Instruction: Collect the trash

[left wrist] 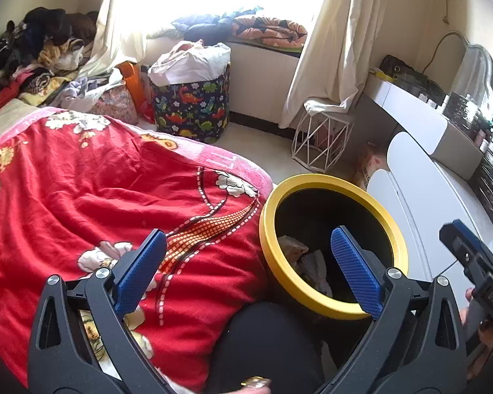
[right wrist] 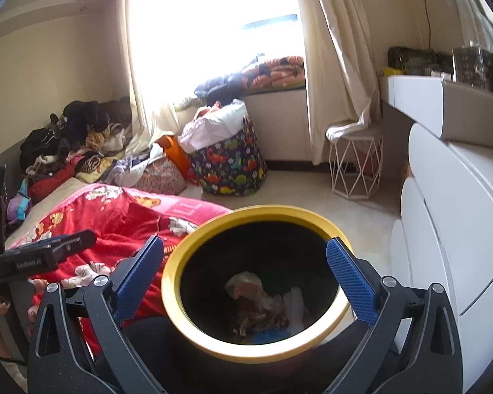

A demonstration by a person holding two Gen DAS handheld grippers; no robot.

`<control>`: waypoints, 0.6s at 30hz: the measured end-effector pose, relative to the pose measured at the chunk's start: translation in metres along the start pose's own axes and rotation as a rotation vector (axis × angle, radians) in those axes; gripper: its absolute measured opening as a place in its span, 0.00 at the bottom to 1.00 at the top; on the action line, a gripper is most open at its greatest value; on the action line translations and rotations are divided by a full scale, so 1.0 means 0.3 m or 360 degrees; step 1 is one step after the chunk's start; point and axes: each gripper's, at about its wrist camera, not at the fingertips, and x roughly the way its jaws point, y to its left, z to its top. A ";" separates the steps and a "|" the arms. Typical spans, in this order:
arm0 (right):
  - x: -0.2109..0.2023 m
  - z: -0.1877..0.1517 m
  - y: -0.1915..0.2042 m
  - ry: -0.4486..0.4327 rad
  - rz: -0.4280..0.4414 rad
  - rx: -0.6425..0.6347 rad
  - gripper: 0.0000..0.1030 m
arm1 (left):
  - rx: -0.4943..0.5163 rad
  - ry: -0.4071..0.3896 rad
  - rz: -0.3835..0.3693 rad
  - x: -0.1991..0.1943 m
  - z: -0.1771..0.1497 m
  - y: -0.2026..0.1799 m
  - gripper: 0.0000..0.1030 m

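Observation:
A black trash bin with a yellow rim (left wrist: 332,184) stands on the floor between the bed and a white dresser; it also shows in the right wrist view (right wrist: 180,256). Crumpled paper and wrappers (right wrist: 263,298) lie at its bottom, also seen in the left wrist view (left wrist: 309,262). My left gripper (left wrist: 249,269) is open and empty, over the bed edge and the bin's left rim. My right gripper (right wrist: 246,275) is open and empty, straight above the bin's mouth. The right gripper's body (left wrist: 473,256) shows at the right of the left wrist view.
A bed with a red floral blanket (left wrist: 98,203) fills the left. A white dresser (right wrist: 453,229) stands right of the bin. A dinosaur-print basket (left wrist: 190,101), a white wire stool (left wrist: 322,141), piled clothes (left wrist: 33,49) and curtains lie beyond.

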 end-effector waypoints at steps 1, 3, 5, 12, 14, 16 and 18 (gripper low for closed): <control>-0.008 0.001 0.009 -0.0019 -0.0011 -0.0004 0.94 | 0.0007 -0.0015 0.0005 -0.012 -0.005 0.002 0.89; -0.027 -0.001 0.026 -0.0071 -0.0015 -0.0022 0.94 | 0.0040 -0.0051 0.0018 -0.042 -0.017 0.001 0.89; -0.052 -0.007 0.044 -0.0139 -0.0026 -0.0043 0.94 | 0.0064 -0.0088 0.0033 -0.068 -0.028 0.001 0.89; -0.149 -0.024 0.082 -0.0417 -0.0080 -0.0075 0.94 | 0.0069 -0.0246 0.0115 -0.156 -0.058 0.027 0.89; -0.168 -0.034 0.088 -0.0464 -0.0085 -0.0073 0.94 | 0.0053 -0.0284 0.0149 -0.176 -0.061 0.042 0.89; -0.188 -0.049 0.102 -0.0514 -0.0083 -0.0091 0.94 | 0.0043 -0.0309 0.0164 -0.190 -0.069 0.055 0.89; -0.199 -0.063 0.114 -0.0544 -0.0077 -0.0118 0.94 | 0.0032 -0.0318 0.0170 -0.200 -0.080 0.063 0.89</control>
